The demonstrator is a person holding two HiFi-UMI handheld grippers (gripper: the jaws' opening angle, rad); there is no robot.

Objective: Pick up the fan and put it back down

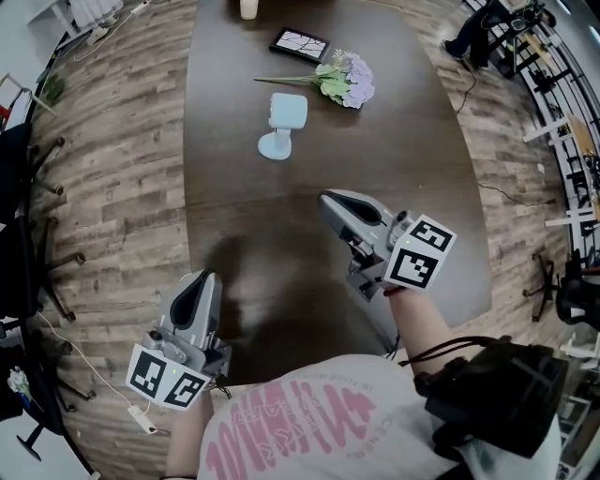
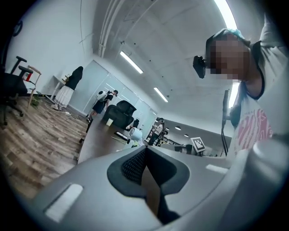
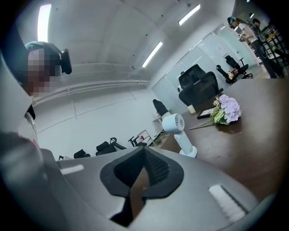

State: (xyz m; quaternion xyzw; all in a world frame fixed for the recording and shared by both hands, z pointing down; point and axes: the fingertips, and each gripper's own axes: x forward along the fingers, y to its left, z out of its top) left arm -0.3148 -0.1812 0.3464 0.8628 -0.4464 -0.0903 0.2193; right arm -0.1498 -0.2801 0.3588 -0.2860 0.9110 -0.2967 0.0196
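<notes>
A small pale blue fan [image 1: 281,127] stands upright on its round foot at the middle of the dark brown table [image 1: 403,178]. It also shows in the right gripper view as the fan [image 3: 179,130], ahead and to the right, and small and far off in the left gripper view as the fan [image 2: 134,134]. My right gripper [image 1: 325,199] hovers over the table a good way short of the fan, shut and empty, as the right gripper [image 3: 144,151] shows. My left gripper [image 1: 208,277] is near the table's front left edge, its jaws together with nothing in them, seen close up as the left gripper [image 2: 145,149].
A bunch of lilac flowers [image 1: 342,80] lies behind the fan to the right. A dark flat tablet [image 1: 299,43] and a pale cup [image 1: 248,7] sit further back. Dark office chairs [image 1: 19,187] stand on the wood floor to the left, with equipment racks [image 1: 562,112] to the right.
</notes>
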